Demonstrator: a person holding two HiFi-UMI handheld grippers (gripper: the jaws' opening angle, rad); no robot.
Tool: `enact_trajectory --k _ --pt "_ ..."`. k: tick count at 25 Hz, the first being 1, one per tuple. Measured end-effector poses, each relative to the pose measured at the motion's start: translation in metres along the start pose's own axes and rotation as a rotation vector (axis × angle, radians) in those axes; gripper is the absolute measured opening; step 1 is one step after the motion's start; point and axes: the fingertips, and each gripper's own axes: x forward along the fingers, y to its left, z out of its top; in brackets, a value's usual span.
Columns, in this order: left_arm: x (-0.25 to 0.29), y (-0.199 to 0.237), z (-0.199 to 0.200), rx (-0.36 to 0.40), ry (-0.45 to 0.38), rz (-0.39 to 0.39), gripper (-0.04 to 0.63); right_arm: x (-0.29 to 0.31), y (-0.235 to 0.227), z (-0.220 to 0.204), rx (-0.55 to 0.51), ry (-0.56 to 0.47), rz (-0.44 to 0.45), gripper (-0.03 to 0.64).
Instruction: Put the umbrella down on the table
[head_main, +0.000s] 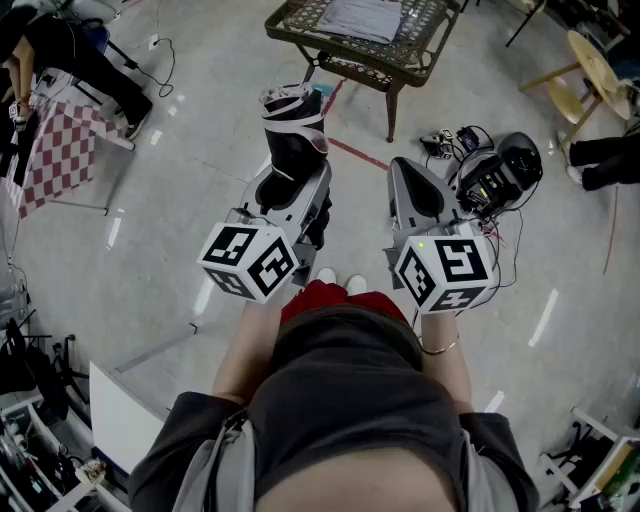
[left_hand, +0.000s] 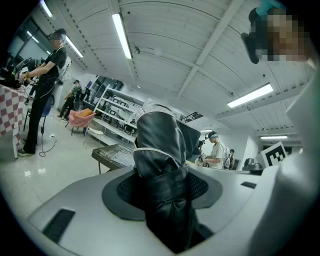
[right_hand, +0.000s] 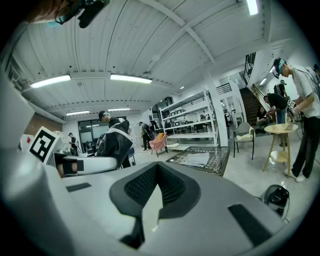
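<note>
The left claw is out front at 11 o'clock, jaws spread fairly wide and pressed on the folded black umbrella, white trim showing along the fabric. In the left gripper view the bundle fills the gap between the pads, with a strap wrapped round its middle. The umbrella is up in the air over the pale floor, well short of the counter at 12 o'clock, a wicker-edged one with papers on top. The right claw rides alongside at 1 o'clock, apart from the umbrella. Its jaws seem to meet at the tips, with nothing between them. Black gear with cables lies on the floor at 2 o'clock.
</note>
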Motion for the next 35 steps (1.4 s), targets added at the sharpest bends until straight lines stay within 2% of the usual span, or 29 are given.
enact_trajectory --k 8,12,24,35 --pt "0.005 0.010 0.008 0.023 -0.010 -0.010 0.204 0.017 0.005 0.001 -0.006 -0.005 0.020 0.018" --pt "0.000 0.022 0.010 0.009 -0.019 -0.018 0.204 0.025 0.008 0.001 -0.007 -0.005 0.033 0.018" --pt "-0.022 0.067 0.029 -0.018 -0.043 -0.044 0.204 0.048 0.021 0.012 0.054 -0.033 -0.027 0.018" --pt "-0.003 0.084 0.026 -0.041 -0.034 -0.026 0.204 0.057 -0.005 0.009 0.085 -0.028 -0.061 0.018"
